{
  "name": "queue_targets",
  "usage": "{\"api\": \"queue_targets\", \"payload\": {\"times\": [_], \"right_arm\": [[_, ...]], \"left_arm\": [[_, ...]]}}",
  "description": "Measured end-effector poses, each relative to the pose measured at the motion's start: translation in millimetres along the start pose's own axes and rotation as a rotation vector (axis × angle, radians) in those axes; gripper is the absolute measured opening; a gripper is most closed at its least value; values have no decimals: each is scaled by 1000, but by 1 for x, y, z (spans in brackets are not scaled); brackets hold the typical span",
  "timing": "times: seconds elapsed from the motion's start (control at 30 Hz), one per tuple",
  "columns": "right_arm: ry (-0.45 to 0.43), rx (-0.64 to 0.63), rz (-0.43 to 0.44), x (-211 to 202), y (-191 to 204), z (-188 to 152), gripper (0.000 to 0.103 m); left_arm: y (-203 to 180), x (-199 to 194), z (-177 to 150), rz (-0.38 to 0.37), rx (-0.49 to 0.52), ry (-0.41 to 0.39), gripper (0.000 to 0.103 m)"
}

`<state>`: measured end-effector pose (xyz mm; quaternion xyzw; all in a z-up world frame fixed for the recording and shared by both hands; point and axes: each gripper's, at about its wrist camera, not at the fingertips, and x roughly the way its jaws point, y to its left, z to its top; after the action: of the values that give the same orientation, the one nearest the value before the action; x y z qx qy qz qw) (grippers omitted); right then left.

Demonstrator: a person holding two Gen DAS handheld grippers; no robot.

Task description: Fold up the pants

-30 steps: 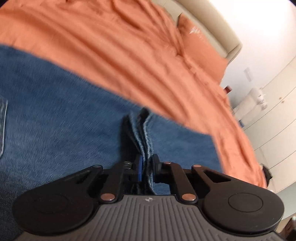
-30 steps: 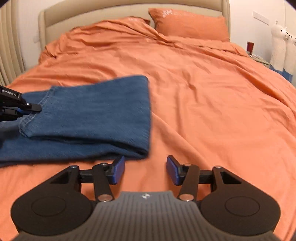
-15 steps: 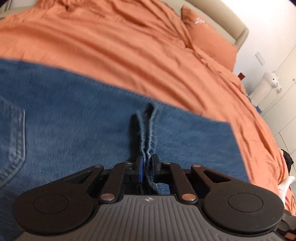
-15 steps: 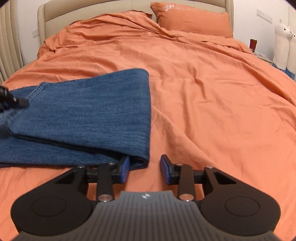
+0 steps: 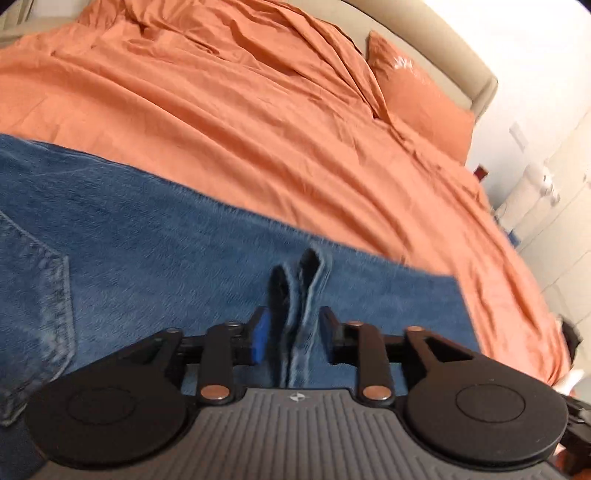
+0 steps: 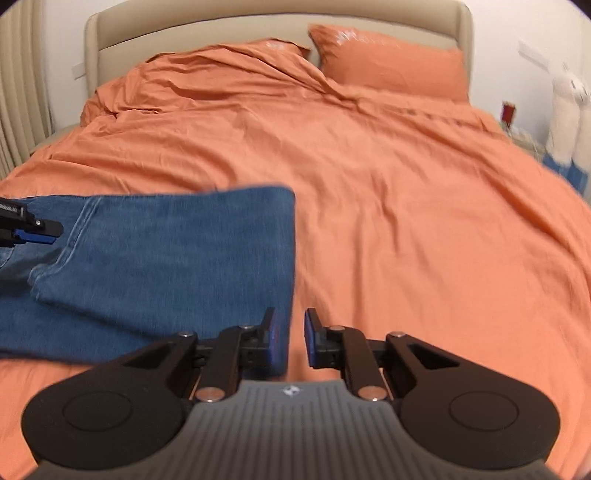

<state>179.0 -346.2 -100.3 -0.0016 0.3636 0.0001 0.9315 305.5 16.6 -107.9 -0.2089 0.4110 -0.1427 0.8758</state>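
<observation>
Blue jeans (image 5: 155, 258) lie folded over on the orange bed. In the left wrist view my left gripper (image 5: 293, 332) is open, its jaws apart on either side of the leg hem edges (image 5: 301, 317), which stand between them untouched. In the right wrist view the jeans (image 6: 177, 251) lie at the left, folded edge facing right. My right gripper (image 6: 290, 338) is open, jaws narrowly apart at the fold's near corner, the left finger (image 6: 269, 336) over the denim. The left gripper's tip (image 6: 35, 230) shows at the far left above the hems.
The orange duvet (image 6: 388, 184) covers the whole bed, with a pillow (image 6: 391, 62) and beige headboard (image 6: 277, 22) at the back. A white plush toy (image 6: 565, 114) and a nightstand stand at the right. White wardrobe doors (image 5: 561, 236) lie to the right.
My left gripper has opened and let go of the hem edges, which now rest on the folded jeans. My right gripper has narrowed and moved forward to the fold's near corner.
</observation>
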Motion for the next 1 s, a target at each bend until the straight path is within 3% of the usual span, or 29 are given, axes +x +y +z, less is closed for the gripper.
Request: {"api": "queue_targets", "payload": {"times": [0.07, 0.2, 0.23, 0.27, 0.4, 0.5, 0.6, 0.8, 0.9, 1.0], "right_arm": [[-1, 0, 14, 17, 3, 18, 11], [13, 25, 36, 55, 8, 50, 11], [19, 35, 49, 63, 8, 56, 11], [17, 47, 62, 70, 8, 61, 10], [-15, -2, 56, 88, 16, 78, 5], [-23, -39, 64, 102, 19, 85, 0], [2, -31, 49, 127, 15, 84, 0], [60, 12, 51, 164, 10, 66, 0], [67, -17, 31, 165, 15, 68, 0], [63, -44, 11, 153, 19, 72, 0]], "left_arm": [[4, 13, 7, -33, -52, 9, 48], [18, 45, 20, -57, -144, 43, 46], [20, 51, 23, -64, -144, 61, 38], [20, 53, 26, -79, -121, 65, 17], [-2, 34, 25, -110, 64, -70, 10], [-13, 35, 18, -50, 176, -79, 9], [-5, 53, 13, 11, 186, -39, 7], [2, 65, 4, 46, 181, -12, 9], [-4, 56, 5, 93, 189, -6, 21], [-16, 37, 2, 157, 219, -25, 21]]}}
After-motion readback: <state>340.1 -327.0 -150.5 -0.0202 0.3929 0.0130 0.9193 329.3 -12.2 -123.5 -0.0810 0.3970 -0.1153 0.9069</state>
